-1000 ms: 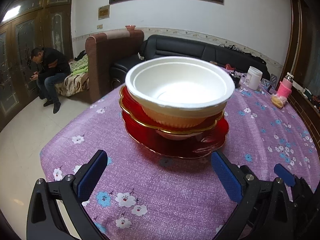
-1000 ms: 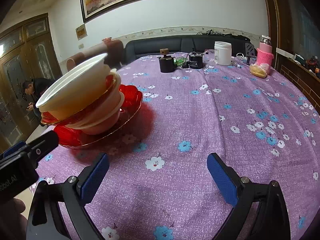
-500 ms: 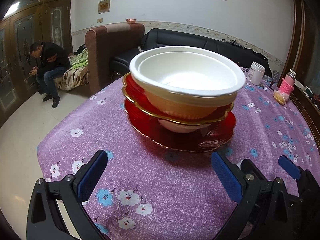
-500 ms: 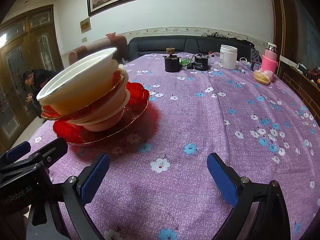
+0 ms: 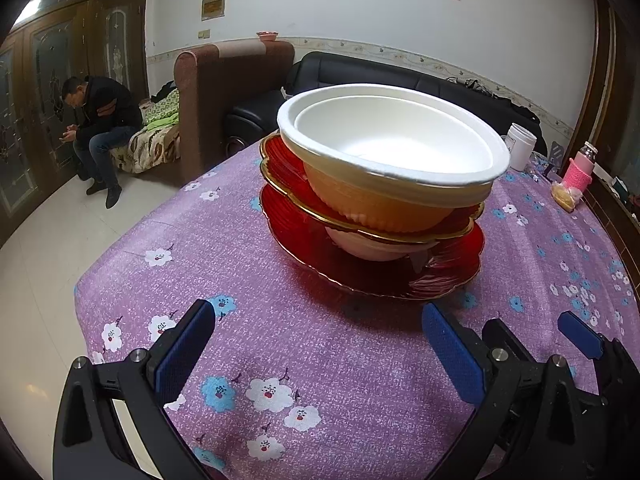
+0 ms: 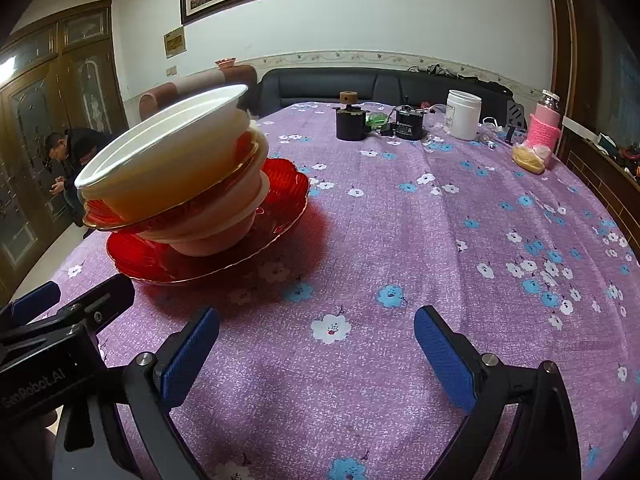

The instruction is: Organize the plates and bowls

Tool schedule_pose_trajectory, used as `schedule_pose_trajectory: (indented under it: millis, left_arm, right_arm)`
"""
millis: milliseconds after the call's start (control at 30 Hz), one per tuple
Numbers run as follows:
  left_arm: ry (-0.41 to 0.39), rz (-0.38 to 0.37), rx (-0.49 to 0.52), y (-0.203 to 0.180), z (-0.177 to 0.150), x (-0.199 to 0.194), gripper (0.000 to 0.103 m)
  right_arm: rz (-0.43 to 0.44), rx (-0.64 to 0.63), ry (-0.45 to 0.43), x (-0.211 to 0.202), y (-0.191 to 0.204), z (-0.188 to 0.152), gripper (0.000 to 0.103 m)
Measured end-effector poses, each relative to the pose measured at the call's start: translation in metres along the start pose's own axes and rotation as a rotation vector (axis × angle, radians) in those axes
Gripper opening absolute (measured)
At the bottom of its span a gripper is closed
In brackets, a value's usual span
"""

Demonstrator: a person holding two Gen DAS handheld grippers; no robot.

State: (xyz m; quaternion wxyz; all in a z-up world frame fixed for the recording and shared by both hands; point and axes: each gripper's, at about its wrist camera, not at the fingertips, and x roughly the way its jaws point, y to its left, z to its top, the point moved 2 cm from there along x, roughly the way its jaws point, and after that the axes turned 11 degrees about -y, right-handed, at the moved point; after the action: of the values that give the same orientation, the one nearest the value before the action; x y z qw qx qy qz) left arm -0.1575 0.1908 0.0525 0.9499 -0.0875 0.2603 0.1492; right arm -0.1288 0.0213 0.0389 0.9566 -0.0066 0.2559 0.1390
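A tilted stack stands on the purple flowered tablecloth point(image 5: 320, 360). From the bottom it holds a large red plate point(image 5: 372, 276) point(image 6: 280, 216), a white bowl point(image 5: 372, 246) point(image 6: 216, 236), a smaller red gold-rimmed plate point(image 5: 280, 160) point(image 6: 120, 216), and white foam bowls point(image 5: 392, 148) point(image 6: 168, 160) on top. My left gripper point(image 5: 316, 348) hangs open just in front of the stack, holding nothing. My right gripper point(image 6: 316, 352) is open over bare cloth to the right of the stack. The left gripper's body point(image 6: 52, 344) shows at the right wrist view's lower left.
At the table's far side stand a white jar point(image 6: 463, 114), a pink bottle point(image 6: 544, 128), a black pot point(image 6: 351, 120), a black device point(image 6: 408, 124) and a food bag point(image 6: 528, 158). A person point(image 5: 100, 128) sits on a sofa at left. The table edge point(image 5: 100, 272) drops to the tiled floor.
Both views have drawn closer to the stack, which now looks larger and higher in frame. Both grippers stay open. The stack itself has not shifted.
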Motion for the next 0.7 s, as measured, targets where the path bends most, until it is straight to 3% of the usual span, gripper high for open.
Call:
schedule_pose_trajectory:
  millis: [533, 700]
  left_arm:
    - [0.011, 0.004, 0.004, -0.0016, -0.0013, 0.0025, 0.103]
    - [-0.023, 0.020, 0.013, -0.0047, 0.0008, -0.0033, 0.103]
  right_arm:
    - [0.008, -0.002, 0.006, -0.0011, 0.0031, -0.0010, 0.100]
    - [0.015, 0.006, 0.004, -0.0015, 0.0020, -0.0002, 0.100]
